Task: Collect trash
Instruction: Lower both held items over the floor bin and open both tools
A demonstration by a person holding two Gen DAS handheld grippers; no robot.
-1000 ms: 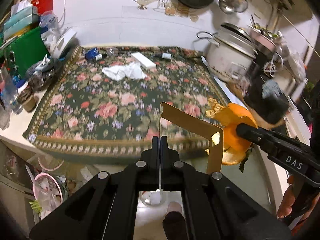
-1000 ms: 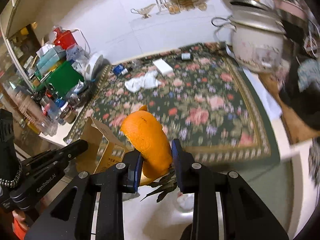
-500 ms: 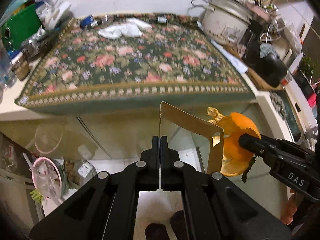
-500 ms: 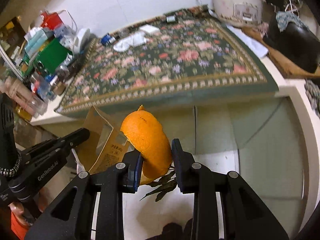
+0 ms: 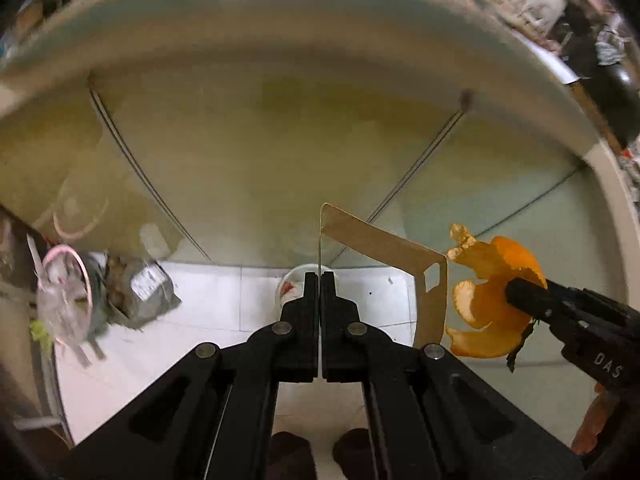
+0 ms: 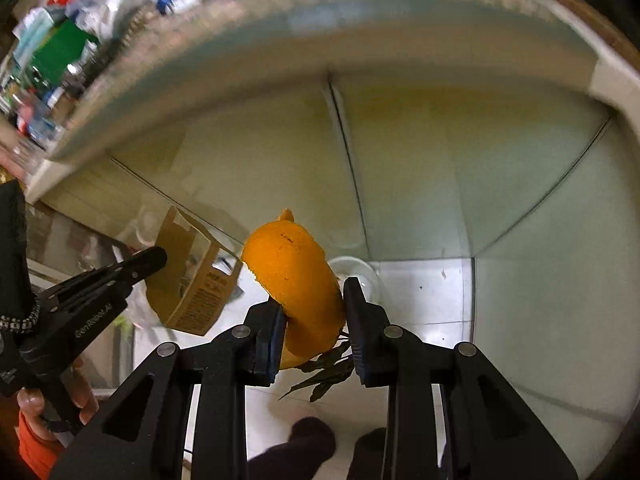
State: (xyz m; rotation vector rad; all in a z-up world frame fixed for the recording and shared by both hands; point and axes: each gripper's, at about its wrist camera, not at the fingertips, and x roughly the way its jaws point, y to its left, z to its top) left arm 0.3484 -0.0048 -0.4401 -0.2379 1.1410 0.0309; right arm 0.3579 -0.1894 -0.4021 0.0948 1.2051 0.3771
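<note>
Left tongs (image 5: 320,280): clamped tight on the thin edge of a flattened cardboard box (image 5: 430,300), which extends up and to the right. Right tongs (image 6: 314,312): narrow, gripping an orange peel (image 6: 296,276) with dark leaves beneath. A white cup (image 6: 360,270) stands on the tiled floor (image 6: 424,300) just beyond both tips, below the counter (image 6: 280,52) edge

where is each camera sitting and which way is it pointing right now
Left wrist: on the left claw, looking steeply down at the floor and cabinet doors; its claw pinches a cardboard box; the person's feet show.
Right wrist: on the right claw, facing down the same way; its claw grips an orange peel; a hand and feet show.
Shared: box, peel, doors, white bin, each other's claw.
</note>
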